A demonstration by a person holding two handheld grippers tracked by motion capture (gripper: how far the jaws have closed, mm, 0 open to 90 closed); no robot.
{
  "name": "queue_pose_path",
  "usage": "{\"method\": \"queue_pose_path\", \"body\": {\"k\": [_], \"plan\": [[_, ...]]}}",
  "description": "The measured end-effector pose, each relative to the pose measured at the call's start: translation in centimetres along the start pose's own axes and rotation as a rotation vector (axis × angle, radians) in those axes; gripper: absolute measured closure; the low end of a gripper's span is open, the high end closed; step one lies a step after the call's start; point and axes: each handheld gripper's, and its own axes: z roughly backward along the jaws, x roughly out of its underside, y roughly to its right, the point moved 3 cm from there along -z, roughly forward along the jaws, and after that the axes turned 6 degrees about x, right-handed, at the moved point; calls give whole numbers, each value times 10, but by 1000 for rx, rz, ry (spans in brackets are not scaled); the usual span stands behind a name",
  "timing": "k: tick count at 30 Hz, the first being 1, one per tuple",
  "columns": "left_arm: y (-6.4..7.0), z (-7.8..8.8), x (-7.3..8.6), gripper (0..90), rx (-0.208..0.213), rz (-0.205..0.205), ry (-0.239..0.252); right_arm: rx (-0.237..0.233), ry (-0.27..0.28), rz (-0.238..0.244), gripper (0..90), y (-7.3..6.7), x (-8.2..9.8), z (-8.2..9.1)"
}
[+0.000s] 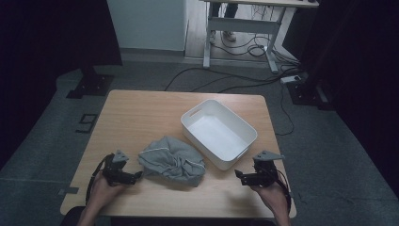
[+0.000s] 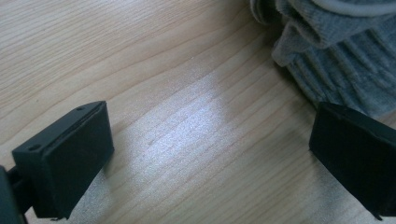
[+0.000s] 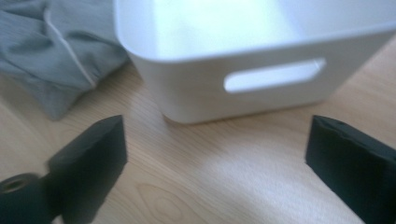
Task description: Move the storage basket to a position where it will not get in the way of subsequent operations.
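Lying crumpled between both, grey cloth (image 1: 172, 161), left gripper (image 1: 135, 176) wide apart, empty, right gripper (image 1: 238, 174) likewise, white bin (image 1: 219, 133) beside.

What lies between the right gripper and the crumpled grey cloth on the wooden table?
Only bare wood: in the high view, nothing lies on the wooden table between the right gripper and the crumpled grey cloth.

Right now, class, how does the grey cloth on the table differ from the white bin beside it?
The grey cloth is soft and crumpled into a low heap; the white bin is rigid, with upright walls. The cloth is ribbed grey with a pale edge; the bin is smooth white with handle slots. The cloth lies nearer the left gripper, the bin farther right. Both rest on the wooden table.
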Motion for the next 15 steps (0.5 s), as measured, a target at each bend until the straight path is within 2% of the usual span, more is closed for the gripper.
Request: {"method": "queue_pose_path", "body": {"k": [7, 8, 15], "plan": [[0, 0, 0, 0, 0, 0, 0, -30, 20, 17, 211, -9, -19, 2], [0, 0, 0, 0, 0, 0, 1, -45, 17, 23, 243, -12, -24, 2], [0, 0, 0, 0, 0, 0, 1, -87, -9, 43, 305, -22, -39, -3]]}}
